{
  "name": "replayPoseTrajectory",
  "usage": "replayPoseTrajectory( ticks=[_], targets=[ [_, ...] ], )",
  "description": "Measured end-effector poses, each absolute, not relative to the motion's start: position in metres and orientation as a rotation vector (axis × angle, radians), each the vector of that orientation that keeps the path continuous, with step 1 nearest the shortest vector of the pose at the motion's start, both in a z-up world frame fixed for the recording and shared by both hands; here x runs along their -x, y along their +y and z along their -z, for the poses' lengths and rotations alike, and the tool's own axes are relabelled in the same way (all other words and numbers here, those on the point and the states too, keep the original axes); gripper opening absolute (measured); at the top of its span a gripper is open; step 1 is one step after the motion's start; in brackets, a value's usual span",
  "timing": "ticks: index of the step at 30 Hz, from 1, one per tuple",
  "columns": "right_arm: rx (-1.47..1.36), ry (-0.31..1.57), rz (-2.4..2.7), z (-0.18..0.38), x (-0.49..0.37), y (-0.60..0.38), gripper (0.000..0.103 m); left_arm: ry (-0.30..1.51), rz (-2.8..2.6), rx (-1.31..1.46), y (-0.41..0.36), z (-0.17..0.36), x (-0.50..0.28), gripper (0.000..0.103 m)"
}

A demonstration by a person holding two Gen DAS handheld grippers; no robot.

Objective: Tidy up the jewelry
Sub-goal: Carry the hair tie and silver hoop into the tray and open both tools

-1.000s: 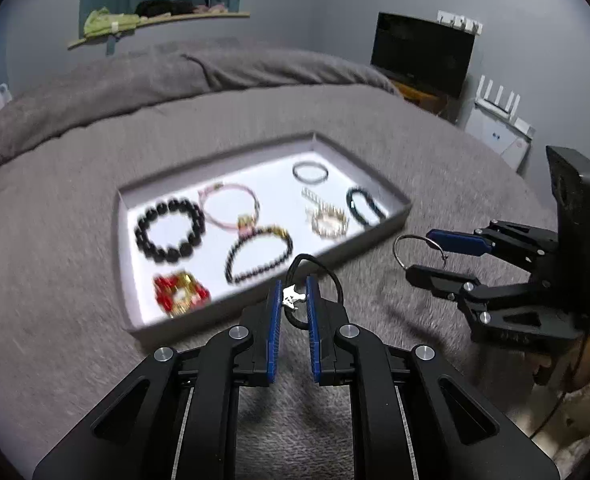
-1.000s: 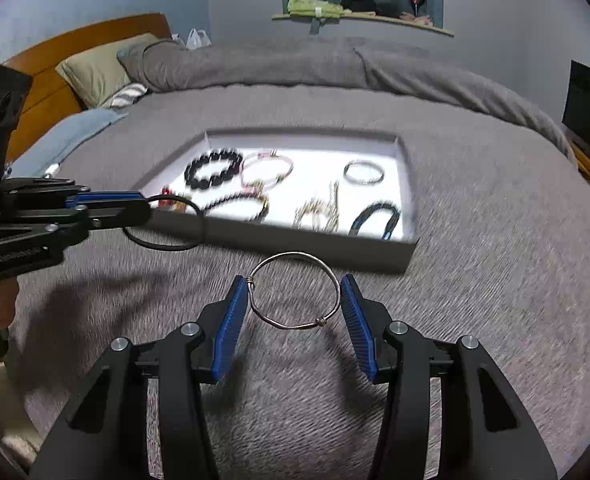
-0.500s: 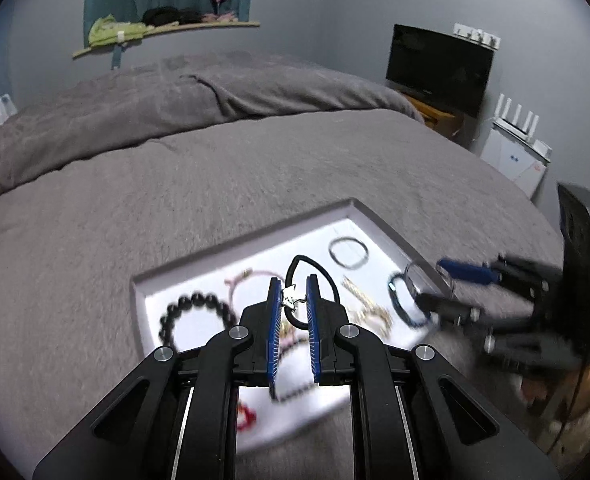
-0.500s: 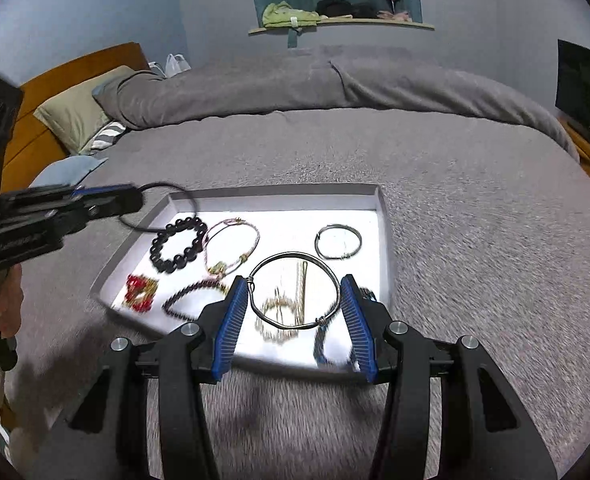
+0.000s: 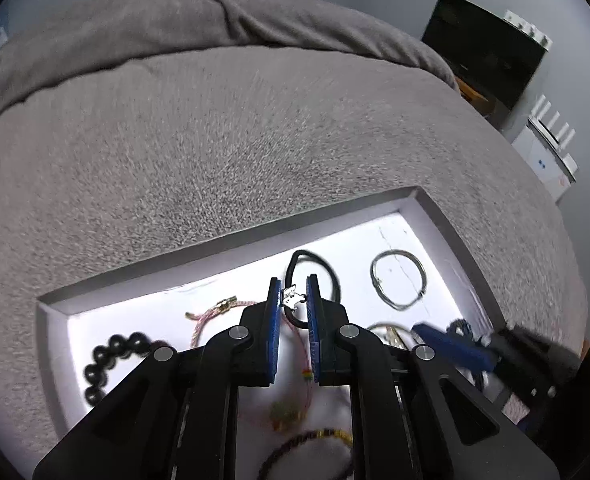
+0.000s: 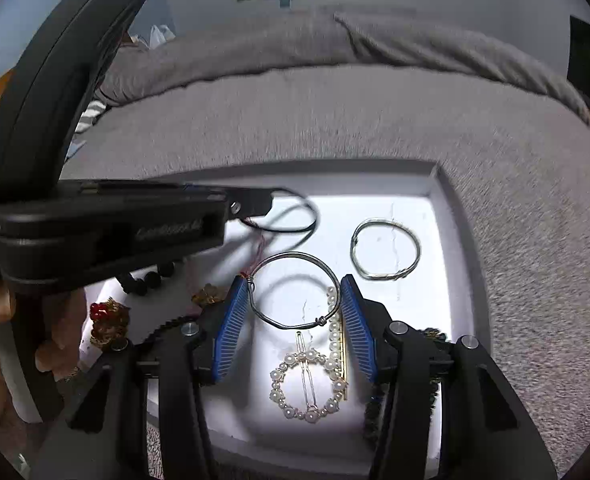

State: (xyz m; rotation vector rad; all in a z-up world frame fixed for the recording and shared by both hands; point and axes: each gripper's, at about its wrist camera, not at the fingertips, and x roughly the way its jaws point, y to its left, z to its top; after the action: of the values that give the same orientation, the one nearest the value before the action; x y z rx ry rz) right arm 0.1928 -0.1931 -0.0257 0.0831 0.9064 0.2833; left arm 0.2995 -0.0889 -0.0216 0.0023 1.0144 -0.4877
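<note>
Care matters at the release: each hand should lower its piece onto bare white floor of the tray (image 6: 439,184), clear of its neighbours. The left gripper (image 5: 293,300), jaws narrow, pinches the black cord bracelet (image 5: 327,270) over the tray's far middle. The right gripper (image 6: 295,304), half-wide, clamps the silver bangle (image 6: 295,292) above the pearl clip (image 6: 309,384).

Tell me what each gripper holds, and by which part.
Left gripper: black cord bracelet, pinched at its silver charm. Right gripper: silver wire bangle, clamped across its width.
</note>
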Motion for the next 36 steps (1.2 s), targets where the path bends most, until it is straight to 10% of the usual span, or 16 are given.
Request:
replayPoseTrajectory(
  ticks=[16,36],
  targets=[
    [-0.055,0.893,-0.266,0.032,-0.191,-0.186,0.049,1.038,0.49,0.002,-0.087,0.034,-0.302,0.014],
    [-0.07,0.807,-0.222,-0.006,-0.138,-0.224,0.055,0.936,0.476,0.017,-0.064,-0.006,-0.256,0.04]
  ],
)
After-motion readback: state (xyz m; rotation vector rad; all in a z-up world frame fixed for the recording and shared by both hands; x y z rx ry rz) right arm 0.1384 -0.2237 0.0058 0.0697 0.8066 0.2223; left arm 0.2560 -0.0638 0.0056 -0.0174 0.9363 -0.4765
